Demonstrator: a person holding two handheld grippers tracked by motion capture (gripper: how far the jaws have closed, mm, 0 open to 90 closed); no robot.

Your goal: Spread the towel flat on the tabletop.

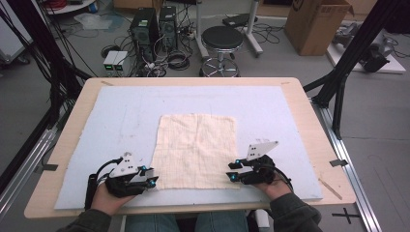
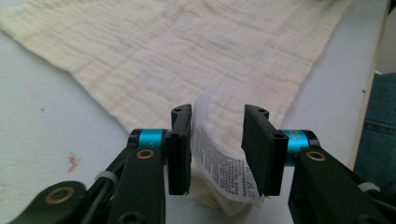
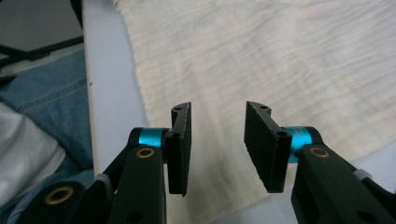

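Fingers on both grippers stand partly apart, nothing pinched. Starting with the high view: the left gripper [image 1: 151, 176] sits at the near left corner of the cream cloth [image 1: 197, 150], the right gripper [image 1: 233, 171] at the near right corner, each in a hand coming up from the bottom edge. That cloth lies flat and square in the middle of a pale blue mat [image 1: 121, 116] covering a wooden table [image 1: 309, 121]. Nothing else sits on the mat, so nothing gets in the way of either hand. Behind the table it's pretty cluttered though: a black stool [image 1: 222, 41], two computer towers [image 1: 153, 26], loose cables on the floor, a cardboard box [image 1: 316, 24] and black frame legs on both sides.

Left gripper view: the two black pads [image 2: 180, 149] have a gap between them, and the cloth's corner sits in that gap with its white care label [image 2: 219, 163] curling upward. The label leans near the right-hand pad but the pads aren't pressing on it. The rest of the cloth spreads away over the mat.

Right gripper view: pads [image 3: 180, 147] parted about the same, hovering over the cloth's edge with just flat fabric showing in the gap. The person's jeans [image 3: 51, 107] show past the table's edge.
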